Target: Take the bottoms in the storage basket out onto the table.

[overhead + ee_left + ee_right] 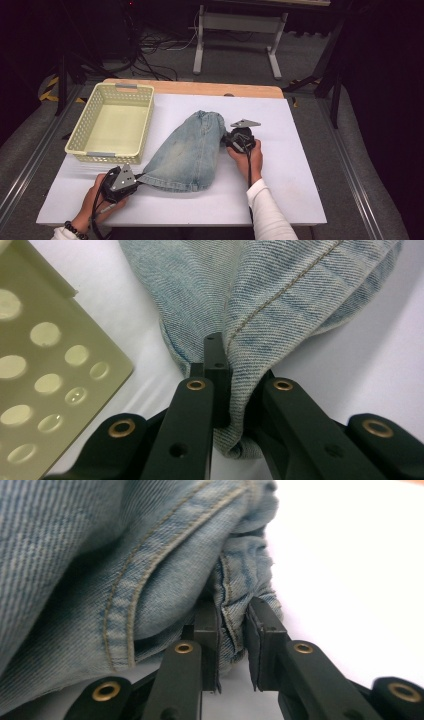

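- Stage: you have both tongs at the denim garment [187, 152], which lies on the white table [295, 170]; judged as the grab-two-ends step, prob. ahead of a fold or a lift into the basket [112, 122].
- Left tongs [136, 181]: near-left corner of the cloth. In the left gripper view the jaws are clamped tight on a bunched hem/seam edge [235, 405] w/ fabric squeezed between the pads, so that grip looks done.
- Right tongs [229, 139]: far-right end of the cloth, at the gathered waistband. In the right gripper view a frayed fold [232, 625] sits between the jaws; the left pad touches it, a slim gap shows at the right pad. Jaws narrow but not yet pinching, so this grip is left to finish.
- Left to do, by judgement: close the right side fully, then lift or fold; nothing is in the basket yet.
- Position: the garment is mid-table, slanting from near-left to far-right, its left edge just beside the basket's near-right corner, not in it.
- Appearance: pale washed blue denim, tan topstitching, narrow at the far end, flaring wide at the near hem; flat, lightly creased, soft.
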